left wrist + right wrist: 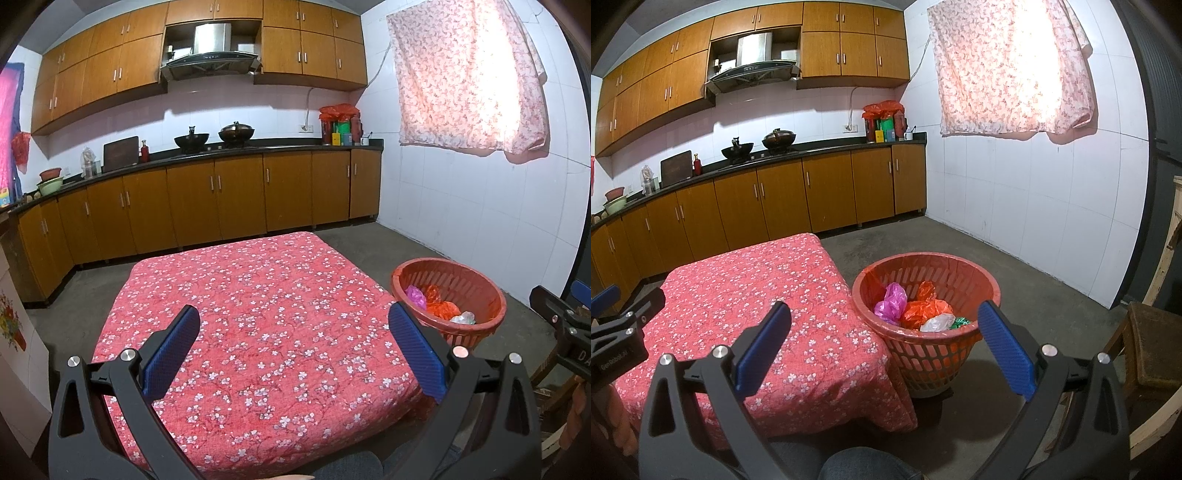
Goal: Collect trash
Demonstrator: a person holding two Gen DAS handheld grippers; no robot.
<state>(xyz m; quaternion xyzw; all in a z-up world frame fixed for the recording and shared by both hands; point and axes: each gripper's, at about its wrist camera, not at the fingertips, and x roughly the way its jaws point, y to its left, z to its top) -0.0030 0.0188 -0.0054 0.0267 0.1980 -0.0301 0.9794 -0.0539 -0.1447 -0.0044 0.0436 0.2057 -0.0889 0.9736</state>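
The left claw [293,334] was spread wide with nothing between its blue pads [171,356]. It hung over the desk [258,314], which was covered by a red cloth with little white flowers. The right claw [884,332] was spread wide too and held nothing. It hung over the near corner of the desk and the red basket [936,360]. The basket stood on the gray floor [1015,280], just beside the right side of the desk, and it may have touched the hanging cloth, but that was hard to tell. The trash lay inside the basket in a small heap. There was a pink bag [892,302], an orange bag [923,308], a white bag [938,322] and a bit of something green [961,322]. In the left view the same basket [480,295] sat at the right, past the right blue pad, and the bags could be seen inside it. A small part of the right claw [565,325] showed at the right edge there. Far behind were brown cupboards [221,199] under a dark counter with two black pots [214,138]. A flowered cloth [1012,70] hung over the bright window on the white wall.
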